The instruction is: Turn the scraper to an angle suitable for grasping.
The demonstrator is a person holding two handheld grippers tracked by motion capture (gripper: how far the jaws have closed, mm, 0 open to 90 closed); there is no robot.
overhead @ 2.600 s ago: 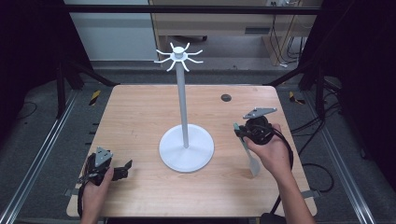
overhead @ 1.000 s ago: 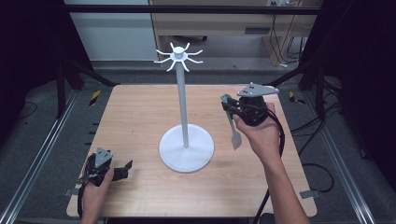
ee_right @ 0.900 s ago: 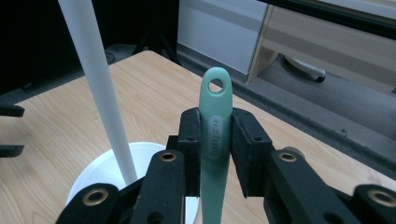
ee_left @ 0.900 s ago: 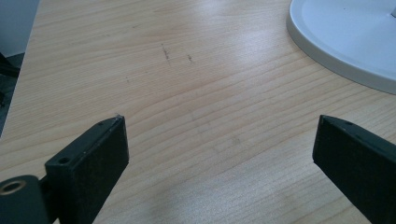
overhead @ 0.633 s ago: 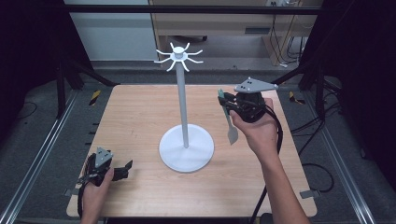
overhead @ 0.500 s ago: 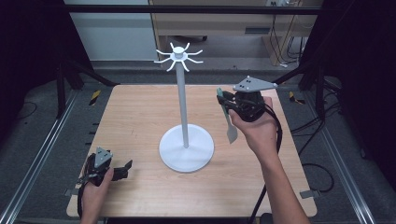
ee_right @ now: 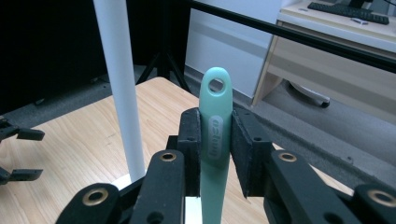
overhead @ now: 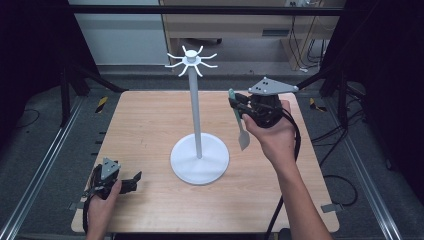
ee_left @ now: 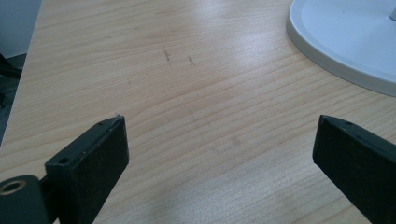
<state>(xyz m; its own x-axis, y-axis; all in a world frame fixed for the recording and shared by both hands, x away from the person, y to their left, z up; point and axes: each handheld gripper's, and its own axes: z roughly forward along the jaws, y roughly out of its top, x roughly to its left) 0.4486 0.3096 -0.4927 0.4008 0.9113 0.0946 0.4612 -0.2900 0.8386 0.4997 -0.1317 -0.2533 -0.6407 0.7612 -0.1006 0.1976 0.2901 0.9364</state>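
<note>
At the near left corner of the table [overhead: 150, 115] the left tool [overhead: 131, 181] rests low in the person's hand, its jaws spread wide with nothing but bare wood between them in the left gripper view. In the middle stands the white rack [overhead: 197, 120], a round base, a thin pole and a crown of small hooks [overhead: 191, 61] at the top. To its right, the right tool [overhead: 234, 106] is held well above the wood, jaws clamped on the handle of a mint-green spatula [overhead: 242, 127]. The handle points up and its pale blade hangs down beside the pole. In the right gripper view the handle's hanging hole [ee_right: 216, 84] stands clear above the pads [ee_right: 190, 140].

The job looks to be hanging the spatula on a hook. The hole is small and the hooks are thin, so a slightly off approach could miss the prong or bump the crown, and a knock that high up could rock or tip the rack. The grip sits on a smooth, narrow handle (one that could swivel between the pads), which would throw the hole out of line.

From the right gripper view the hooks are cut off above the picture. In the high view the hole cannot be made out, nor which hook faces the spatula.
</note>
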